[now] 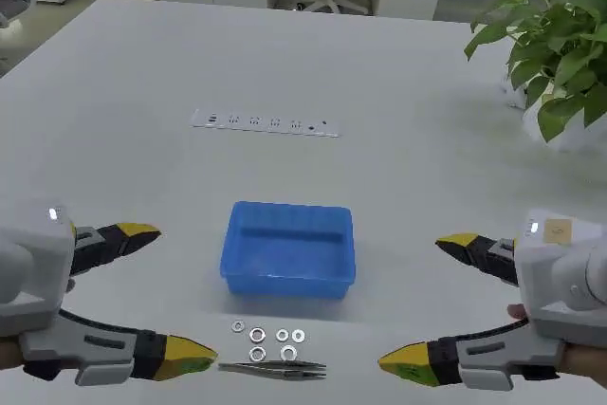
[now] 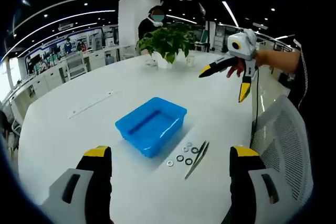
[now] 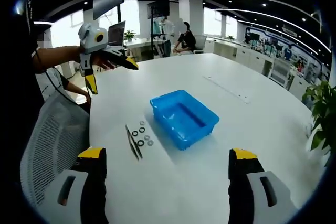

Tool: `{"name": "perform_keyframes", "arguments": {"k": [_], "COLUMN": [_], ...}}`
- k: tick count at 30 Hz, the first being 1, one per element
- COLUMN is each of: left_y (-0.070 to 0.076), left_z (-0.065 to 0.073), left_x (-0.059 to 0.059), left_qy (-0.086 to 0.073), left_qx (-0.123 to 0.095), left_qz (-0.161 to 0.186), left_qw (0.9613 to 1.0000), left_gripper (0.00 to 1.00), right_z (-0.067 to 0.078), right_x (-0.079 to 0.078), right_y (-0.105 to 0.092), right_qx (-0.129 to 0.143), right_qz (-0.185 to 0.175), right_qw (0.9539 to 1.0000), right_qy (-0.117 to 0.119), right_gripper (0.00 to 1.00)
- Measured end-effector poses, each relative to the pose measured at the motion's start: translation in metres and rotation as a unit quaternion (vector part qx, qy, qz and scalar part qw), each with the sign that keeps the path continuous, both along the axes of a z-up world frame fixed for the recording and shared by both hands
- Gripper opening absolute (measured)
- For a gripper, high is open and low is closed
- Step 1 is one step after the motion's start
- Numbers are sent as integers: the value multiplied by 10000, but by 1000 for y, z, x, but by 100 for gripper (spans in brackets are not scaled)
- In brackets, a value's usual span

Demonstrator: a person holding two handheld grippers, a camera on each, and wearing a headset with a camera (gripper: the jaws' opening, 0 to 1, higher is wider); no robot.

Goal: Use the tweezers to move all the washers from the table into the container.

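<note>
Left gripper (image 1: 185, 296) and right gripper (image 1: 409, 302), fingers (image 1: 137, 231) spread wide, flank the blue plastic container (image 1: 289, 280) on a smooth white desk (image 1: 398, 158); round washers (image 1: 257, 334), slim metal tweezers (image 1: 275, 367) at its near edge.

A broad white desk (image 1: 427, 139) spans the head view. At lower centre sits a blue rectangular container (image 1: 289, 248), open side up. Just below it in the frame lies a loose cluster of six washers (image 1: 257, 335), apart from the container. Below those the tweezers (image 1: 273, 366) lie flat and crosswise. Above centre is a long white socket strip (image 1: 266, 123). At the upper right edge stands a leafy potted plant (image 1: 560, 45).
</note>
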State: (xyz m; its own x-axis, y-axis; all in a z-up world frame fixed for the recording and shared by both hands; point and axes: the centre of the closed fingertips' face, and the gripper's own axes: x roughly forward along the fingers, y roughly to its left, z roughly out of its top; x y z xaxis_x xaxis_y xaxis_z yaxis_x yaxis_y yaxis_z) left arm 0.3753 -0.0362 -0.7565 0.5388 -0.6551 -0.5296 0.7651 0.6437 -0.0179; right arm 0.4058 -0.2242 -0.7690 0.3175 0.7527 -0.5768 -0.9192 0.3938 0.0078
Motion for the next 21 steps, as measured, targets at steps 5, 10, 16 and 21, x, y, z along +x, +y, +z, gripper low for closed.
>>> {"name": "perform_keyframes", "arguments": {"k": [5, 10, 16, 21], "left_y": [0, 0, -1, -1], "left_z": [1, 1, 1, 1], "left_x": [1, 1, 1, 2], "left_qy": [-13, -21, -22, -24], "left_qx": [-17, -18, -21, -16], "left_qz": [-1, -9, -11, -22], "left_qw": [10000, 10000, 10000, 10000], "left_gripper": [99, 99, 99, 99], "right_z": [-1, -1, -1, -2], "right_x": [0, 0, -1, -1], "right_y": [0, -1, -2, -2], "right_qx": [-11, -8, -20, -28], "right_qz": [1, -9, -16, -10], "right_qw": [10000, 10000, 10000, 10000], "right_qy": [-3, -3, -6, -1], "right_gripper": [99, 99, 98, 98]}}
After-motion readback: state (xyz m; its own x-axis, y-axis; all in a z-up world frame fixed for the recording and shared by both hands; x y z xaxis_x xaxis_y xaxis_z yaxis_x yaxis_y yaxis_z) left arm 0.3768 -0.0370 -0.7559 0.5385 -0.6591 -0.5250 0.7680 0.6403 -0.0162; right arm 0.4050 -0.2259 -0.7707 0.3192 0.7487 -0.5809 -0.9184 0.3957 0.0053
